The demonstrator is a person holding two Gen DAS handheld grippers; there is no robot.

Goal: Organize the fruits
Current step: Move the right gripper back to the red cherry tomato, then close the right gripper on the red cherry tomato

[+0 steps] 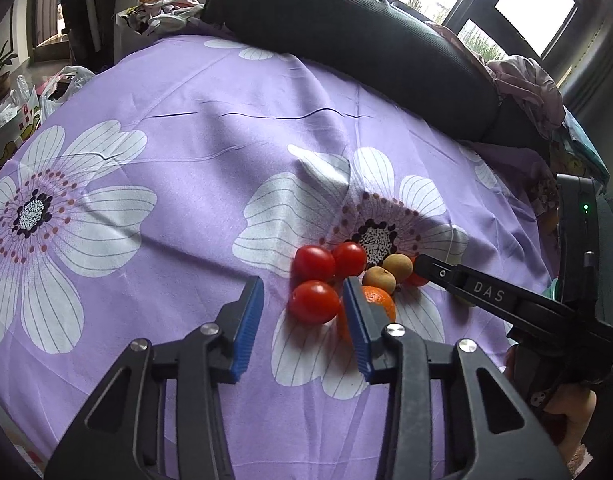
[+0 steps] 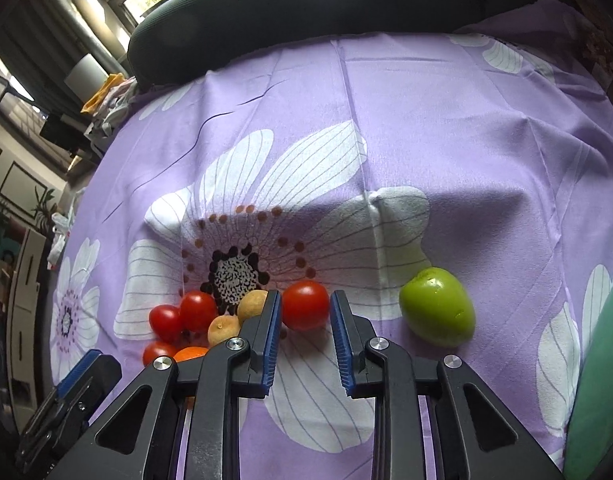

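Fruits lie on a purple flowered cloth [image 1: 186, 160]. In the left wrist view three red tomatoes [image 1: 312, 302] cluster with two tan longans [image 1: 379, 278] and an orange [image 1: 376, 304]. My left gripper [image 1: 302, 320] is open, its tips just short of the nearest tomato, with the orange behind the right finger. In the right wrist view my right gripper [image 2: 305, 312] is open with a red tomato [image 2: 305, 305] between its fingertips, apart from the pads. A green fruit [image 2: 437, 306] lies to the right. The right gripper's arm [image 1: 486, 292] shows in the left view.
A dark cushion [image 1: 346, 28] runs along the cloth's far edge. Piled clothes [image 1: 162, 8] and plastic bags [image 1: 46, 92] sit beyond the far left. A green object [image 2: 602, 380] is at the right edge of the right wrist view.
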